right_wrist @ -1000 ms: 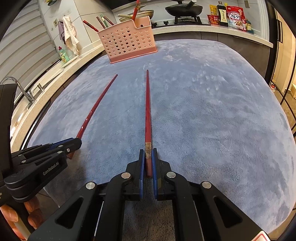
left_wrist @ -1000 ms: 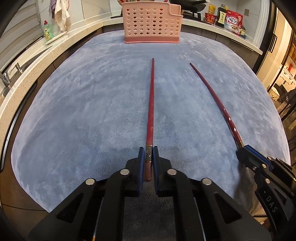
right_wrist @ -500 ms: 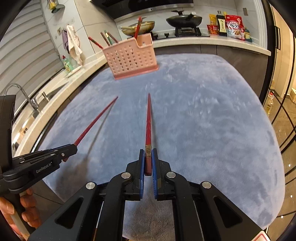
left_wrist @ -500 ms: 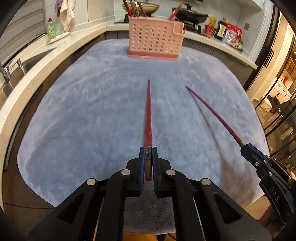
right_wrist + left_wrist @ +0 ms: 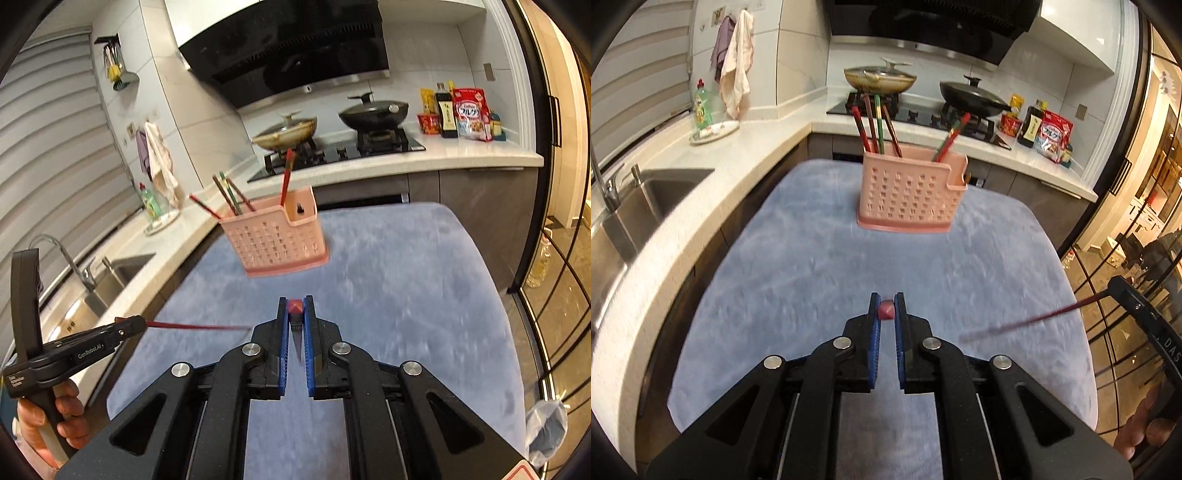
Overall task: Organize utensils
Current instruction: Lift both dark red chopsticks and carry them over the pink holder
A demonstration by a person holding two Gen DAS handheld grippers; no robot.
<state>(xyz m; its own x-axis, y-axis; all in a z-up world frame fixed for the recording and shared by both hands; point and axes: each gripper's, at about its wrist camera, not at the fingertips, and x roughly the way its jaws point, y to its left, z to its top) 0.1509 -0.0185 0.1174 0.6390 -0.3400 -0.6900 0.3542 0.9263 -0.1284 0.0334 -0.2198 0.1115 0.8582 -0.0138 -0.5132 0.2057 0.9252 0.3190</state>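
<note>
Right wrist view: "GenRobot.AI"-marked left claw (image 5: pixel 142 324) and right claw (image 5: pixel 296 308), each pinching a red chopstick (image 5: pixel 294 306).

Beyond the blue-grey cloth (image 5: pixel 812 266) on the tabletop we see a pale stone counter (image 5: pixel 764 147) running round the kitchen. A steel sink (image 5: pixel 646 195) with its tap (image 5: pixel 62 254) is sunk into it at the left. A green dish-soap bottle (image 5: pixel 702 105) stands on a small plate (image 5: pixel 714 132), below cloths hanging on the wall (image 5: pixel 737 79). On the hob (image 5: pixel 343 151) sit a lidded pan (image 5: pixel 880 78) and a dark wok (image 5: pixel 971 99), under a black extractor hood (image 5: pixel 291 48). At the right end we make out a dark bottle (image 5: pixel 445 107) and a red-and-white packet (image 5: pixel 472 114), probably cereal.
</note>
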